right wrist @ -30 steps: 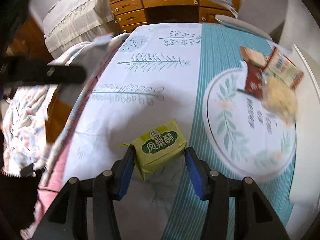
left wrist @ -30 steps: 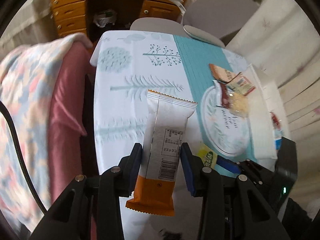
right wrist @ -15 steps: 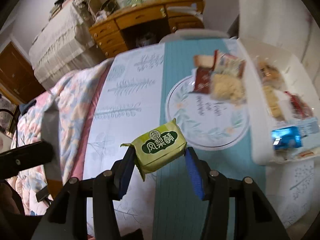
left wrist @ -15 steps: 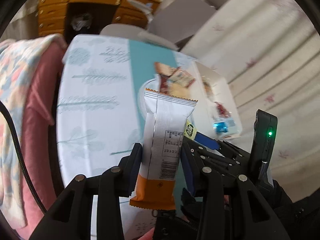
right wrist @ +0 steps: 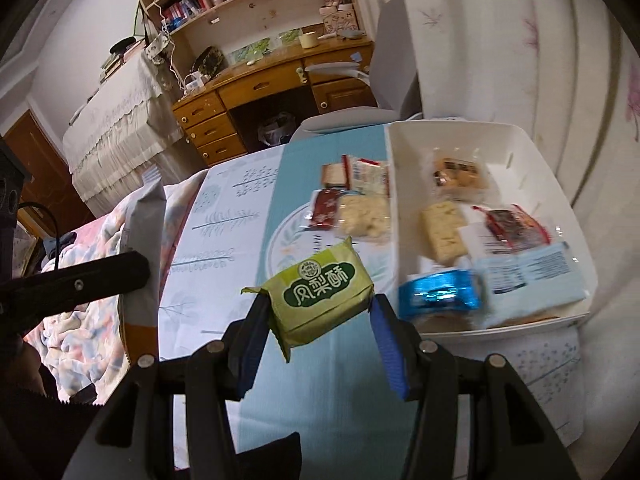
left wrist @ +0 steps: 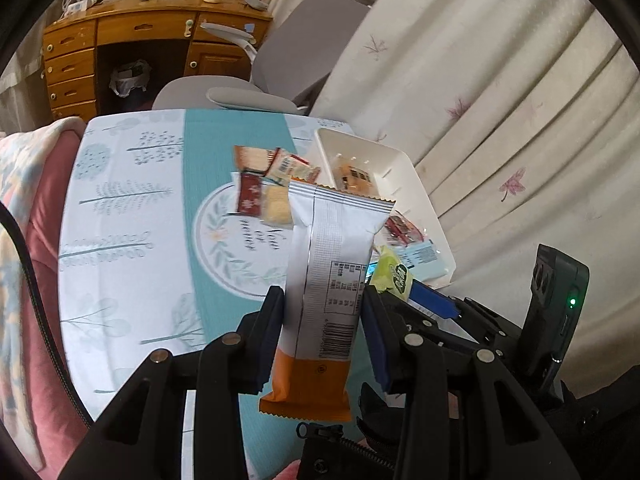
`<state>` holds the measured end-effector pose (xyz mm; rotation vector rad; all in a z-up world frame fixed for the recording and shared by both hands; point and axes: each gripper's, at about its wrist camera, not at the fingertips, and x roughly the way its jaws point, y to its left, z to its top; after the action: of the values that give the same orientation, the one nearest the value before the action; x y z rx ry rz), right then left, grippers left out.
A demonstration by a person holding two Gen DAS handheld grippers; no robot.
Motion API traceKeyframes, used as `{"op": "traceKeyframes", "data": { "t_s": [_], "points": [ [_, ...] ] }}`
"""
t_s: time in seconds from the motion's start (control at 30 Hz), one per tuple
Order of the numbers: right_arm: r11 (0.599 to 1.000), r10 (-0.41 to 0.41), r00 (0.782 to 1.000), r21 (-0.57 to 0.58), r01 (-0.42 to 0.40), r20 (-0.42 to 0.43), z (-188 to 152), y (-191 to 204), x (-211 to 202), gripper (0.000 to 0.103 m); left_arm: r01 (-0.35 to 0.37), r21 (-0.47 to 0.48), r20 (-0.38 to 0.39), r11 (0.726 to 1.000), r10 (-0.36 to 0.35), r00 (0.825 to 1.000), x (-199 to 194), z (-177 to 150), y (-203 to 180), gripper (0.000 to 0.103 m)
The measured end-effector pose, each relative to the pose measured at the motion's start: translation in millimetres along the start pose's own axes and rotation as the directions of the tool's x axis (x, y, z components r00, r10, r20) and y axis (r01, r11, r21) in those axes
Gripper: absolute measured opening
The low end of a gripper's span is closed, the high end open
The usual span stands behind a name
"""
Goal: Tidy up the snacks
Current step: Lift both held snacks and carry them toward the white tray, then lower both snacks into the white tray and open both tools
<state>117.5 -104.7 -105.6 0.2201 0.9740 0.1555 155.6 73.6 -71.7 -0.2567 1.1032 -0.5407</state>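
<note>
My left gripper (left wrist: 322,320) is shut on a tall white and orange snack packet (left wrist: 324,280), held upright above the table. My right gripper (right wrist: 316,324) is shut on a green pastry packet (right wrist: 320,294), also lifted; it shows in the left wrist view (left wrist: 394,274) too. A white bin (right wrist: 500,136) at the table's right holds several wrapped snacks, among them a blue packet (right wrist: 444,294). Several loose snacks (right wrist: 352,208) lie on the table by the bin's left wall. The bin also shows in the left wrist view (left wrist: 416,184).
The table has a white tree-print cloth with a teal runner (left wrist: 232,148). A pink blanket (left wrist: 36,200) lies along the left edge. A grey chair (left wrist: 280,60) and a wooden desk (left wrist: 132,40) stand behind. A curtain (left wrist: 500,100) hangs at the right.
Both grippers have risen and swung right with their packets still held. The white bin has come into fuller view in both cameras.
</note>
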Motion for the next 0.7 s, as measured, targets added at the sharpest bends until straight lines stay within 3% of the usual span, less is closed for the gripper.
{"op": "traceKeyframes", "data": {
  "t_s": [0.33,0.7],
  "points": [
    [0.999,0.014,1.000,-0.047,-0.015,-0.025,21,-79,-9,0.052,-0.017,-0.055,0.012,0.998,0.018,1.000,54,15,-68,0.038],
    [0.989,-0.024,0.999,-0.147,0.017,-0.049,51,-156,-6,0.052,-0.037,-0.127,0.033,0.991,0.042,0.999,127,37,-121,0.038]
  ]
}}
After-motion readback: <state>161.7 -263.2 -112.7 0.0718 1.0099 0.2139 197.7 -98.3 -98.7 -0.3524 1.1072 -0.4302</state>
